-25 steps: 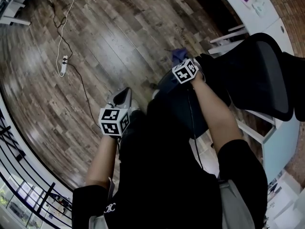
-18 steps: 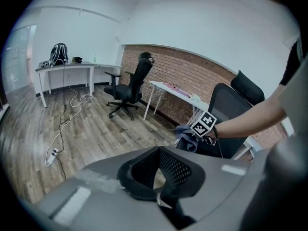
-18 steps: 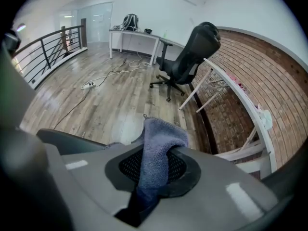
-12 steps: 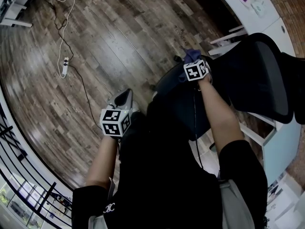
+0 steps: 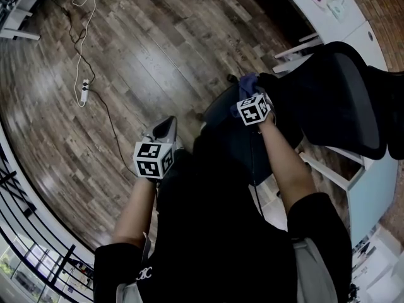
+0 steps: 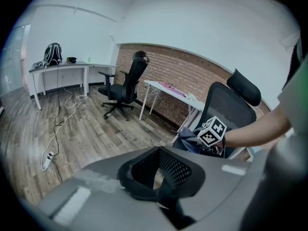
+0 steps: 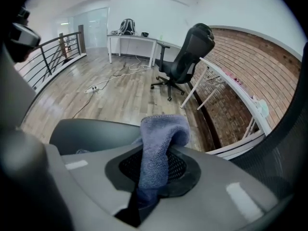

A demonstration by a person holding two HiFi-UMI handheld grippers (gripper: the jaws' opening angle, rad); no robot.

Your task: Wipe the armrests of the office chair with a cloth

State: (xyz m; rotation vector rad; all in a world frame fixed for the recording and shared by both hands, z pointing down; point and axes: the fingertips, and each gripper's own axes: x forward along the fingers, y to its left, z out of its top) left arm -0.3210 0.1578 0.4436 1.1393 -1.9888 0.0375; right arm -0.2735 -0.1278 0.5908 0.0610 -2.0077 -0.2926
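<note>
The black office chair (image 5: 341, 100) stands at the right of the head view, its dark seat (image 5: 230, 137) just below my right hand. My right gripper (image 5: 250, 91) is shut on a blue-purple cloth (image 5: 247, 81), which it holds over the chair's near side. In the right gripper view the cloth (image 7: 161, 143) hangs folded out of the right gripper (image 7: 154, 179), above a dark curved chair part (image 7: 91, 131). My left gripper (image 5: 166, 126) hangs shut and empty over the floor, left of the chair. The left gripper (image 6: 162, 184) looks toward the cloth (image 6: 189, 138) and the chair back (image 6: 226, 107).
A second office chair (image 6: 122, 83) stands near a white desk (image 6: 166, 88) along the brick wall. A power strip (image 5: 84, 87) and its cable lie on the wood floor. A table bearing a backpack (image 6: 53, 54) stands at the far wall. A railing (image 7: 53, 57) borders the floor.
My right gripper with the cloth moved to the right along the chair, then came back a little toward me. The left gripper has hardly moved.
</note>
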